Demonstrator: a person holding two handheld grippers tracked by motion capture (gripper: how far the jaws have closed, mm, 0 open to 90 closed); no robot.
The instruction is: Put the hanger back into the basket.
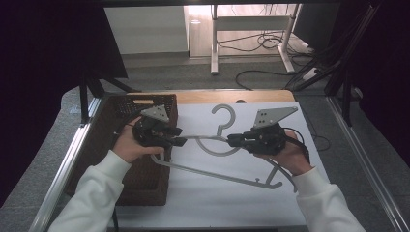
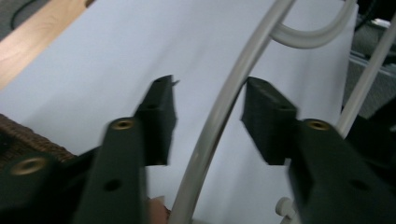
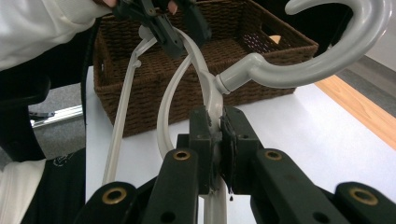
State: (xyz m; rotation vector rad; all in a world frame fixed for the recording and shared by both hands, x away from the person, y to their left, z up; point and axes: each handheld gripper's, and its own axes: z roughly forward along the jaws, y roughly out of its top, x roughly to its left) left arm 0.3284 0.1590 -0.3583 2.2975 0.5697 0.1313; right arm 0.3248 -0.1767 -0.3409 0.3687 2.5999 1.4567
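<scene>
**newbie_ops:** Hanger (image 1: 220, 145) question. It's a grey plastic clothes hanger, lifted off the white table cover (image 1: 251, 203), stretched between your two grippers. Why hold it at both ends?

**rigdad:** Because it's long and floppy, so one pinch point would let it swing. Your right gripper (image 3: 215, 135) is clamped tight on the shoulder just below the neck, hook (image 3: 327, 51) curving up and away ahead of the jaws. That's your anchor.

**newbie_ops:** And the left one?

**rigdad:** Your left gripper (image 2: 210, 116) is open, jaws standing either side of the curved arm (image 2: 219, 121) without touching it. Looks to me like you're lining up a second grip, or just steering it.

**newbie_ops:** Where's it headed?

**rigdad:** My guess is the brown wicker basket (image 1: 145, 188), sitting right under and behind your left gripper. The hanger's far end already hangs over its rim.

**newbie_ops:** Anything to watch?

**rigdad:** It's longer than the basket looks wide, so you'd probably need to tilt it in. Close the left jaws first or that end may sag.
</scene>
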